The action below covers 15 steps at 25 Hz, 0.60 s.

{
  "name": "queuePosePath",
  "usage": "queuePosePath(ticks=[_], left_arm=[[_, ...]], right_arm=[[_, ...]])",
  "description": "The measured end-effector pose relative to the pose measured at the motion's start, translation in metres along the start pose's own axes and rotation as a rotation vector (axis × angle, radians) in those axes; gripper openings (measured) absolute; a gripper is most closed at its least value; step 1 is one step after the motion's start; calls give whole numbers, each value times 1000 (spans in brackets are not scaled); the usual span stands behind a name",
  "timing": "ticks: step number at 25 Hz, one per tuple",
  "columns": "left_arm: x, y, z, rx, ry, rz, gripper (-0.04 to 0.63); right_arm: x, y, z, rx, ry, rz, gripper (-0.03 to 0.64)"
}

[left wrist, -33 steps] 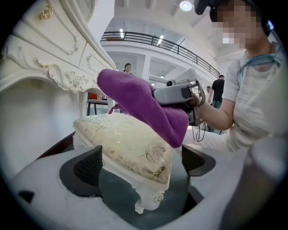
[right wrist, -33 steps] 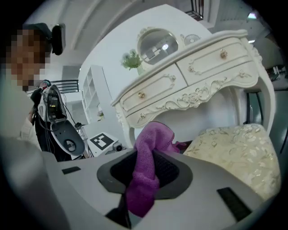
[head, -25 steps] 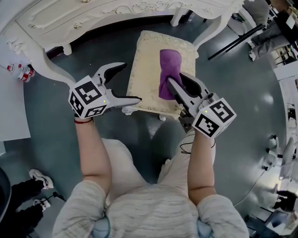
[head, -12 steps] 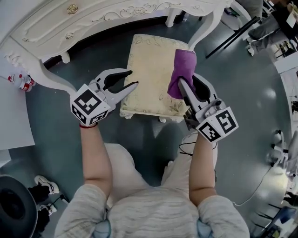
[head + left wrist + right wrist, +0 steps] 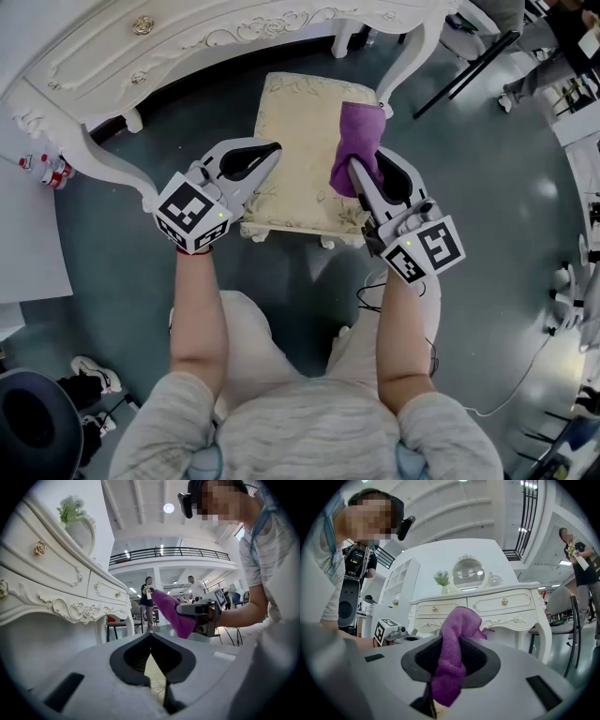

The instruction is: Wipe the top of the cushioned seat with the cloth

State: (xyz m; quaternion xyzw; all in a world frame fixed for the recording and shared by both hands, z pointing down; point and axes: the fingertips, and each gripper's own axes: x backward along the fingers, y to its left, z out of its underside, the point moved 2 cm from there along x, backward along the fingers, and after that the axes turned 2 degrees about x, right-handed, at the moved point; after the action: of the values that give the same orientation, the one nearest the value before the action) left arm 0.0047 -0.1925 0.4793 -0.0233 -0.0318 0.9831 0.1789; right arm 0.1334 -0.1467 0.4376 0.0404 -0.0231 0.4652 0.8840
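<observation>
The cushioned seat (image 5: 295, 141) is a cream stool with a patterned top, standing in front of the dresser. My right gripper (image 5: 367, 161) is shut on the bunched purple cloth (image 5: 356, 141), which sticks up over the seat's right side. From the right gripper view the cloth (image 5: 452, 656) fills the gap between the jaws. My left gripper (image 5: 272, 150) hovers over the seat's left front edge, shut with nothing between its jaws. In the left gripper view its tips (image 5: 150, 635) meet, and beyond them the cloth (image 5: 169, 611) is held in the air.
A white ornate dresser (image 5: 178, 42) stands just behind the seat, with a curved leg (image 5: 412, 61) by the seat's far right corner. Black chair legs (image 5: 473, 75) stand at the upper right. The person's knees (image 5: 281, 328) are in front of the seat.
The left gripper's jaws went from wide open to shut and moved in over the seat's left front. The right gripper carried the cloth from the seat's middle towards its right side.
</observation>
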Motion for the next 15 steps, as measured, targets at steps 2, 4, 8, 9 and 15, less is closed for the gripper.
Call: queuePosePath(ticks=[2,4,8,9,15], left_arm=[[-2,-4,-1,-7,-9,20,12],[-1,-5,-2,-7,-19,30,12],[2,0,-4,-6,-39,15,14],[3,1,-4,-8,-41,8,14],[2,2,-2,-20,-38,4,14]], right_arm=[[-2,1,1,8,1,0,97],[-3,0,1,11,3,4,97],[-1,-5,-1,15,3,21,97],[-1,-7,-1,16,2,25,97],[-1,-10,1,19,-1,41,97]])
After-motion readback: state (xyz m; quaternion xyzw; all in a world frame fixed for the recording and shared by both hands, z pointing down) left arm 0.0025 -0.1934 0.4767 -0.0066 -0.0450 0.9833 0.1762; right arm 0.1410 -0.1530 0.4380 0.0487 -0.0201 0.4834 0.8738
